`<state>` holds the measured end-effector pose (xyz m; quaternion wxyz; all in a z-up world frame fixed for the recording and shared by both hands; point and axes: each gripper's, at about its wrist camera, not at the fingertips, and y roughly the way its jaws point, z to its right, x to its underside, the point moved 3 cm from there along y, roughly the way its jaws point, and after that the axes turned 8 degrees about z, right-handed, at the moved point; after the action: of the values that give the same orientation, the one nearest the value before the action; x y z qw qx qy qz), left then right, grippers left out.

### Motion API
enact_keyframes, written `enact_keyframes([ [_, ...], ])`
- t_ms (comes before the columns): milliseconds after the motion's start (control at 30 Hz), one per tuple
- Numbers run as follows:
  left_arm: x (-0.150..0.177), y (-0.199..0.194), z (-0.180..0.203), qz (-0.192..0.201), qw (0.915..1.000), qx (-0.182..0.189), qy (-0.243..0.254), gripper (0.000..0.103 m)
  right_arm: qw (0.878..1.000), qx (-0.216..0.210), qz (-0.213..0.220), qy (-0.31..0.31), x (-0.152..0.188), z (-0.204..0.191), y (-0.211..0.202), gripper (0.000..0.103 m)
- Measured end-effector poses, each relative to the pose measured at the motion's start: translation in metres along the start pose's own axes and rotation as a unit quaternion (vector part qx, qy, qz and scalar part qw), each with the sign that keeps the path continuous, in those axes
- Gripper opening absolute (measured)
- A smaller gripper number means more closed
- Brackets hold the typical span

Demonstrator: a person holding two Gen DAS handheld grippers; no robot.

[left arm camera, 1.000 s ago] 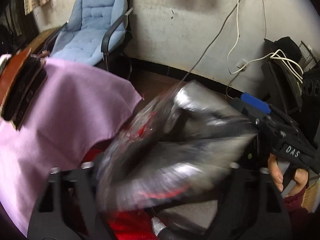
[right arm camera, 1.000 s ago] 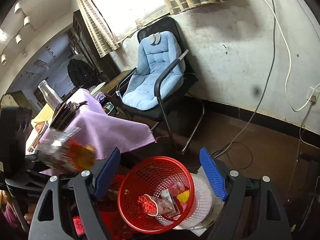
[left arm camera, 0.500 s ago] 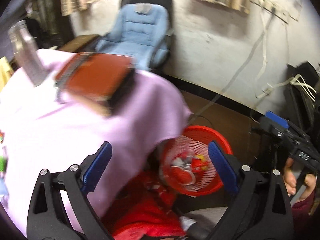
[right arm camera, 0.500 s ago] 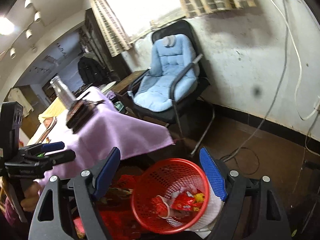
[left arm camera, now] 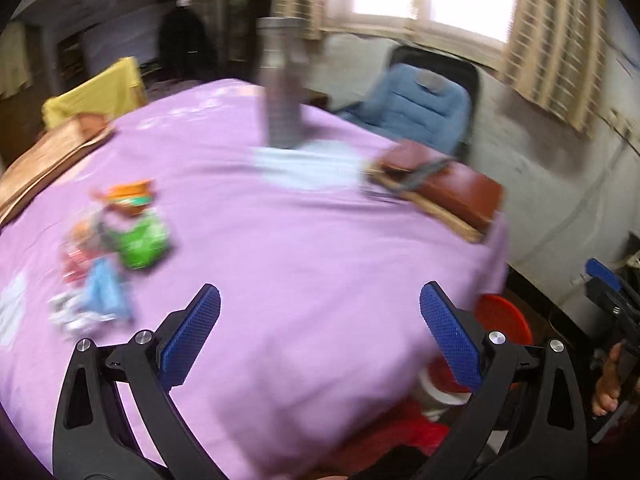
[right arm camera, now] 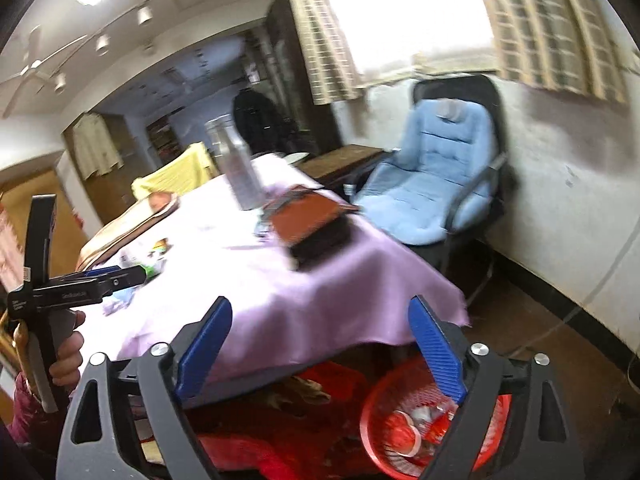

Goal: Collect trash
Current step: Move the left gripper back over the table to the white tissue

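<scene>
Several crumpled wrappers lie on the purple tablecloth (left arm camera: pixel 320 256): a green one (left arm camera: pixel 142 242), an orange one (left arm camera: pixel 128 196) and a blue one (left arm camera: pixel 105 292). My left gripper (left arm camera: pixel 320 320) is open and empty over the cloth, to the right of them. The red mesh trash basket (right arm camera: pixel 400 428) stands on the floor beside the table with wrappers inside; its rim shows in the left wrist view (left arm camera: pixel 506 316). My right gripper (right arm camera: pixel 320 340) is open and empty above the basket at the table's edge. The left gripper also shows in the right wrist view (right arm camera: pixel 116 276).
A steel bottle (left arm camera: pixel 282 84) and a brown leather book (left arm camera: pixel 440 188) stand on the table. A brown bag (left arm camera: pixel 48 160) lies at the far left. A blue padded chair (right arm camera: pixel 436 176) stands by the wall. Red cloth (right arm camera: pixel 280 444) lies under the table.
My left gripper let go of the silvery wrapper into the red basket, then swung left and up over the table. My right gripper rose and tilted toward the table.
</scene>
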<state>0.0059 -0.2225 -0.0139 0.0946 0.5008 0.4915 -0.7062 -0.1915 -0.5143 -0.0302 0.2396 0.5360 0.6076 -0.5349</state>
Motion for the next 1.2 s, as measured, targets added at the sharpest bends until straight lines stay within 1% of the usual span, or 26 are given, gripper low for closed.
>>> enact_keyframes([
  [100,0.008,-0.008,-0.052,0.001,0.9988,-0.039,-0.028,0.096,0.999,-0.027,-0.009,-0.021,-0.005,-0.037,0.013,0.091],
  [200,0.019,-0.007,-0.111,-0.017,0.9945,-0.084,-0.06,0.096,0.998,-0.05,-0.018,-0.042,-0.007,-0.073,0.029,0.092],
  [333,0.035,-0.003,-0.174,-0.045,0.9858,-0.131,-0.094,0.096,0.995,-0.075,-0.03,-0.058,-0.011,-0.108,0.047,0.093],
  [367,0.039,-0.003,-0.195,-0.05,0.9821,-0.144,-0.11,0.096,0.995,-0.078,-0.033,-0.06,-0.011,-0.113,0.05,0.093],
  [467,0.044,-0.002,-0.234,-0.058,0.9755,-0.155,-0.145,0.096,0.993,-0.087,-0.045,-0.069,-0.012,-0.13,0.065,0.093],
  [567,0.047,0.002,-0.257,-0.064,0.9719,-0.157,-0.163,0.096,0.991,-0.093,-0.054,-0.075,-0.011,-0.143,0.074,0.093],
  [733,0.05,0.023,-0.262,-0.093,0.9739,-0.128,-0.163,0.096,0.99,-0.099,-0.059,-0.087,-0.012,-0.16,0.083,0.093],
  [767,0.052,0.028,-0.262,-0.105,0.9746,-0.119,-0.158,0.096,0.989,-0.1,-0.061,-0.088,-0.012,-0.162,0.085,0.093],
  [800,0.054,0.031,-0.263,-0.111,0.9746,-0.119,-0.154,0.096,0.989,-0.101,-0.063,-0.089,-0.011,-0.166,0.087,0.093],
  [867,0.06,0.032,-0.271,-0.125,0.9711,-0.136,-0.151,0.096,0.988,-0.105,-0.066,-0.093,-0.011,-0.172,0.093,0.093],
  [933,0.067,0.023,-0.289,-0.125,0.9662,-0.153,-0.165,0.096,0.986,-0.112,-0.071,-0.098,-0.01,-0.181,0.097,0.093],
  [1000,0.07,0.01,-0.308,-0.113,0.9605,-0.178,-0.182,0.096,0.984,-0.121,-0.074,-0.105,-0.01,-0.19,0.102,0.093],
  [1067,0.075,-0.006,-0.327,-0.096,0.9535,-0.211,-0.192,0.096,0.982,-0.129,-0.077,-0.113,-0.009,-0.201,0.11,0.096],
  [1100,0.077,-0.013,-0.334,-0.089,0.9508,-0.221,-0.198,0.096,0.981,-0.132,-0.079,-0.116,-0.008,-0.206,0.113,0.096],
  [1133,0.079,-0.017,-0.338,-0.084,0.9495,-0.224,-0.203,0.096,0.98,-0.137,-0.082,-0.118,-0.007,-0.212,0.118,0.096],
  [1200,0.085,-0.019,-0.341,-0.079,0.9503,-0.213,-0.212,0.096,0.977,-0.148,-0.09,-0.122,-0.006,-0.226,0.129,0.096],
])
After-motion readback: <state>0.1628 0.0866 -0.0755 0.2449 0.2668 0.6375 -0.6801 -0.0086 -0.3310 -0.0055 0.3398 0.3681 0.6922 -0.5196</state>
